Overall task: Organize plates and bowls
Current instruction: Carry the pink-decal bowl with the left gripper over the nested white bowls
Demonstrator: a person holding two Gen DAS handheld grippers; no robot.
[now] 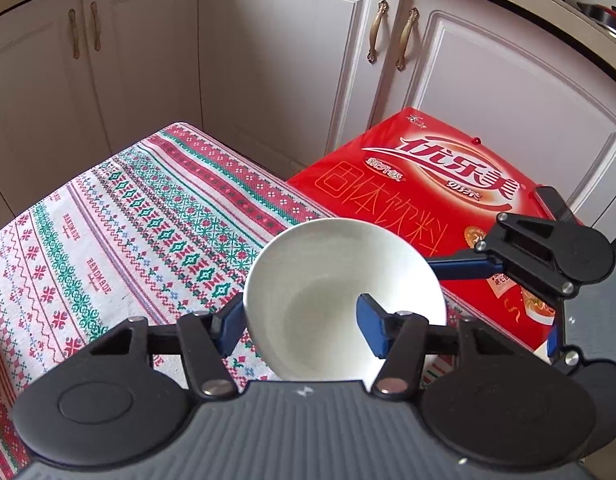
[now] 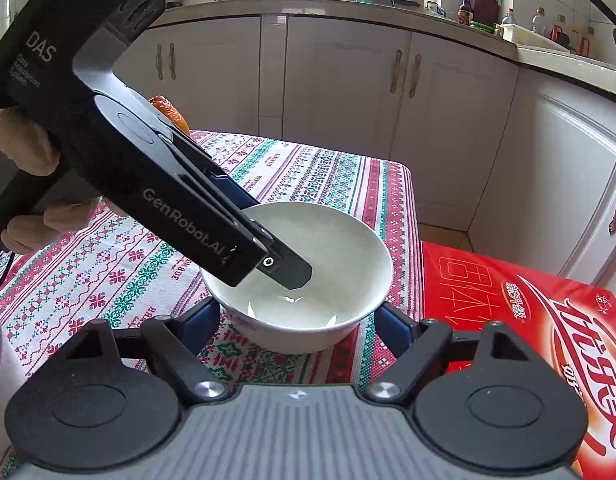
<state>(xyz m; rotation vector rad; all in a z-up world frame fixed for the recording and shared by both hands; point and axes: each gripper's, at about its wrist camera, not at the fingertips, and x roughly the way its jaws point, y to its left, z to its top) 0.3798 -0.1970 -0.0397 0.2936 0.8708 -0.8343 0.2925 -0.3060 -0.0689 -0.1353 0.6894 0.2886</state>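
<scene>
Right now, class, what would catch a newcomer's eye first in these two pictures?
First the white bowl near the corner of the patterned tablecloth, with both claws on it. The left claw pinches its wall, one finger inside and one outside, while the right claw spans the whole bowl from outside. Next, the bright red box lying just beside the table.

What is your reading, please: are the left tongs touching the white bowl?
Touching. The left wrist view shows the left tongs clamped on the white bowl, one finger inside its wall, one outside.
</scene>
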